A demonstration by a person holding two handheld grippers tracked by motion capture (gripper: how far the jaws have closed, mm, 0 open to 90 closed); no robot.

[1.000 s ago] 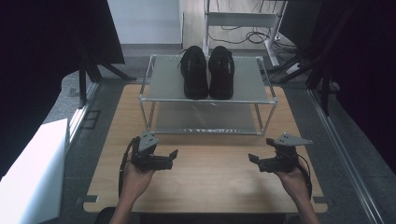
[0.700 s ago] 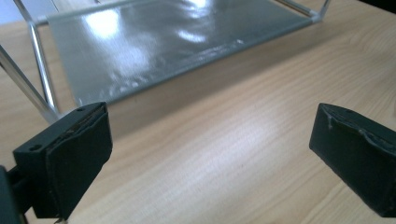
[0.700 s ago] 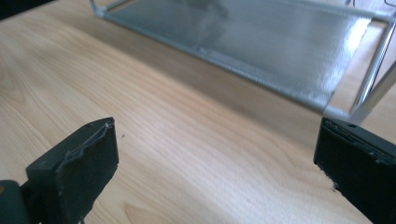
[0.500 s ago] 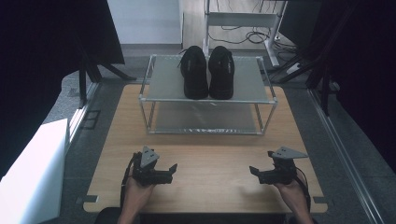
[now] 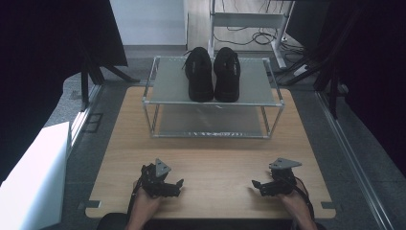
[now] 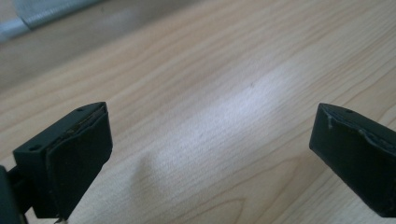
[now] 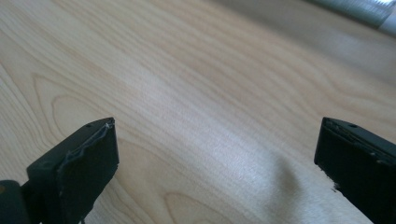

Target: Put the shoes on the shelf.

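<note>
A pair of black shoes [image 5: 213, 73] stands side by side on the top shelf of a metal rack [image 5: 167, 86] at the far side of the wooden table [image 5: 210, 158]. My left gripper [image 5: 179, 185] rests low over the table near its front left, jaws pointing toward the middle. My right gripper [image 5: 254, 185] mirrors it at the front right. In the left gripper view the gripper [image 6: 210, 154] stands open over bare wood, with nothing between the jaws. In the right gripper view the gripper [image 7: 215, 163] is likewise open over bare wood.
A white box [image 5: 28, 177] stands on the floor left of the table. Dark panels flank both sides. A metal frame with cables [image 5: 249, 24] lies behind the rack. The rack's lower shelf [image 5: 210, 122] holds nothing.
Both hands have drawn back toward the table's front edge, away from the rack. The jaws of both grippers stay open and hold nothing.
</note>
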